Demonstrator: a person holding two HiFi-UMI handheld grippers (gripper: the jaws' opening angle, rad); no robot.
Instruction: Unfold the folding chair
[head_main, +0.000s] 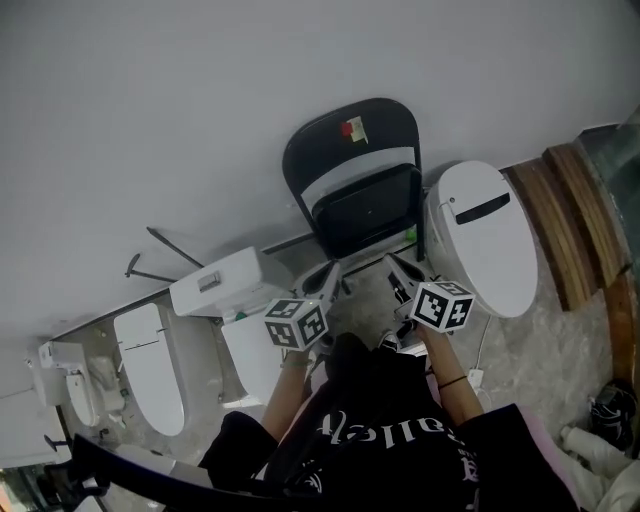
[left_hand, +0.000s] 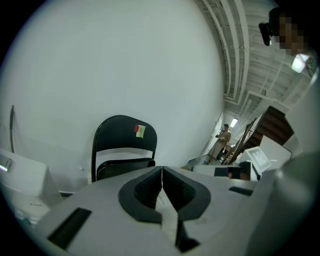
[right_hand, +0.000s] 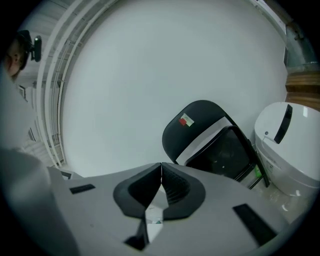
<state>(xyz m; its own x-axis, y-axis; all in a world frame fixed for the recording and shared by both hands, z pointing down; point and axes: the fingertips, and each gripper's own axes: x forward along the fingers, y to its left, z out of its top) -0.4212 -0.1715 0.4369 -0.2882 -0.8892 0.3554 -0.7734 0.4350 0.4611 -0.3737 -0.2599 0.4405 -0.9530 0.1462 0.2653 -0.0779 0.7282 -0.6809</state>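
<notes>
A black folding chair (head_main: 357, 180) leans folded against the white wall, a red and yellow sticker on its backrest. It also shows in the left gripper view as the chair (left_hand: 123, 147) and in the right gripper view as the chair (right_hand: 210, 140). My left gripper (head_main: 330, 272) and right gripper (head_main: 392, 268) are both held out toward the chair, short of it and not touching it. Both are shut with nothing between their jaws, as at the left gripper (left_hand: 162, 172) and the right gripper (right_hand: 160, 170).
A white toilet (head_main: 483, 232) stands right of the chair, a toilet tank (head_main: 218, 282) and more white toilets (head_main: 150, 365) to its left. Wooden boards (head_main: 565, 215) lean at the right. A person (left_hand: 222, 140) stands far off in the left gripper view.
</notes>
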